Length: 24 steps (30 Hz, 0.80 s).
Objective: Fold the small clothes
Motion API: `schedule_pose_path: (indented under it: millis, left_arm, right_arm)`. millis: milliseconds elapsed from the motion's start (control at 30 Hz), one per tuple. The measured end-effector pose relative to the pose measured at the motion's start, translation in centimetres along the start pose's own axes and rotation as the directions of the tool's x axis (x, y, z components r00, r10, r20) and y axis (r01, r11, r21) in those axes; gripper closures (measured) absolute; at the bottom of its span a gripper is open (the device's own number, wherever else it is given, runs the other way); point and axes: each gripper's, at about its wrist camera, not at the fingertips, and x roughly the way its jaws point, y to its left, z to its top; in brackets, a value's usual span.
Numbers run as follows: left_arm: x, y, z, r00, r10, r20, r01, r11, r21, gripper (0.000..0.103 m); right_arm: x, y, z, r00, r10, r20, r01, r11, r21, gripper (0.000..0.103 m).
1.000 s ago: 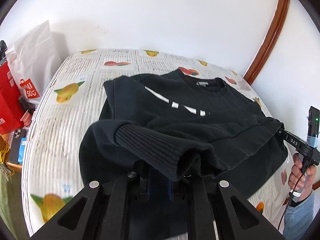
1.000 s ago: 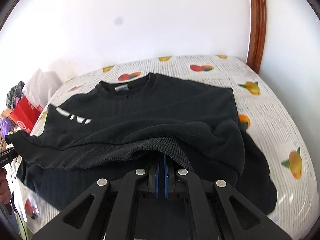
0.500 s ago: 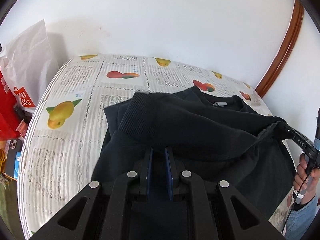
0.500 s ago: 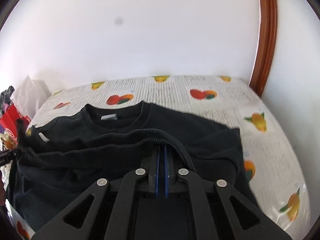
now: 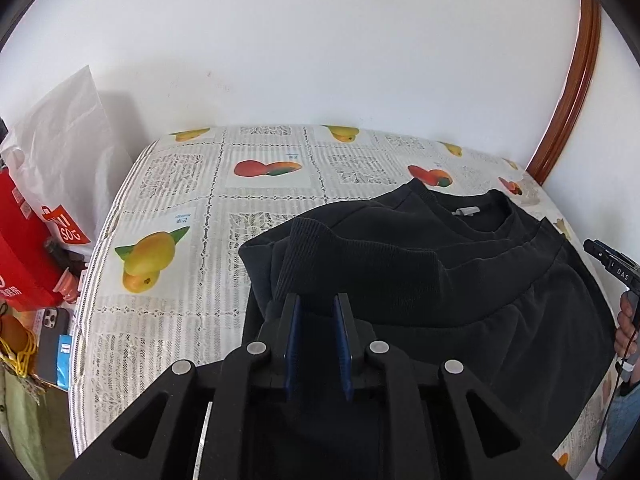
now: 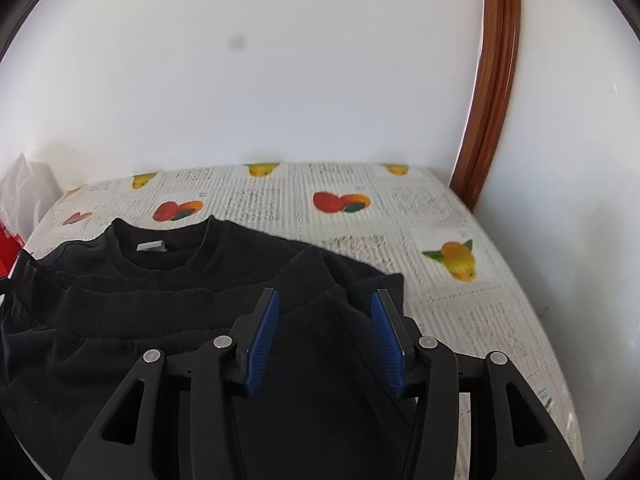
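A black sweatshirt [image 5: 460, 280] lies on the fruit-print bedspread [image 5: 192, 200], its bottom half folded up so the ribbed hem [image 5: 360, 256] lies just below the collar [image 5: 476, 216]. My left gripper [image 5: 316, 304] is open, its blue pads either side of the hem's left corner without gripping it. My right gripper [image 6: 324, 300] is wide open over the hem's right corner [image 6: 312, 268] of the sweatshirt [image 6: 120, 320]. The right gripper also shows at the right edge of the left wrist view [image 5: 612, 266].
White and red shopping bags [image 5: 44, 184], a phone [image 5: 52, 340] and clutter sit left of the bed. A white wall runs behind, with a wooden door frame [image 6: 492, 80] at the right. The bedspread [image 6: 460, 216] extends right of the sweatshirt.
Both grippers carried the hem up towards the collar, laid it down, and opened, letting the sweatshirt go.
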Motion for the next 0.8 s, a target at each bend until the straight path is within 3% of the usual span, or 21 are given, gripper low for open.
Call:
schedule_pose_path:
  millis: [167,300,400,433,467,500,533,700,800]
  left_arm:
    - [0.3,0.6,0.7,0.999,0.036,0.006,-0.036,0.999,-0.006,0.082]
    - [1.7,1.2,1.2,0.999,-0.002,-0.037,0.001,1.000,-0.023,0.063]
    - [2.2,1.0,1.1,0.998,-0.022,-0.051,0.020,0.999,-0.032,0.067]
    - [2.0,0.8,1.0,0.999,-0.024,-0.049,0.023,0.999,-0.029,0.075]
    - [1.7,0.5,1.0,0.999,-0.007,-0.041,0.006,1.000,-0.020,0.079]
    - [1.2,0.1,0.9,0.999,0.028,-0.016,-0.028,1.000,0.002,0.087]
    - [0.6,-0.2,0.8,0.999,0.037,0.008,-0.037,0.999,0.024,0.090]
    - [-1.2,-0.7,1.2,0.998,0.014,0.067,-0.017,0.999,0.037,0.093]
    - [-1.5,-0.5,2.4,0.997,-0.008,0.080,0.010,1.000,-0.016,0.093]
  right_arm:
    - [3.8,-0.4,-0.2,0.995,-0.022,-0.096,0.020,1.000,-0.024,0.052]
    - [5.7,-0.3,0.1,0.991,0.015,-0.132,-0.019,0.999,-0.027,0.052]
    - [7.3,0.0,0.4,0.986,0.030,-0.165,-0.034,0.999,-0.020,0.052]
    - [7.6,-0.1,0.4,0.984,0.028,-0.174,-0.030,0.999,-0.011,0.055]
    - [7.6,-0.1,0.5,0.986,0.028,-0.167,-0.028,1.000,-0.001,0.059]
    - [7.4,-0.2,0.6,0.988,0.030,-0.153,-0.030,1.000,0.005,0.075]
    - [7.1,-0.2,0.6,0.990,0.019,-0.140,-0.019,1.000,0.003,0.081]
    - [5.3,0.0,0.9,0.997,0.049,-0.059,-0.050,0.998,-0.025,0.091]
    - [1.7,-1.2,1.8,0.994,0.095,0.060,-0.097,0.995,0.033,0.091]
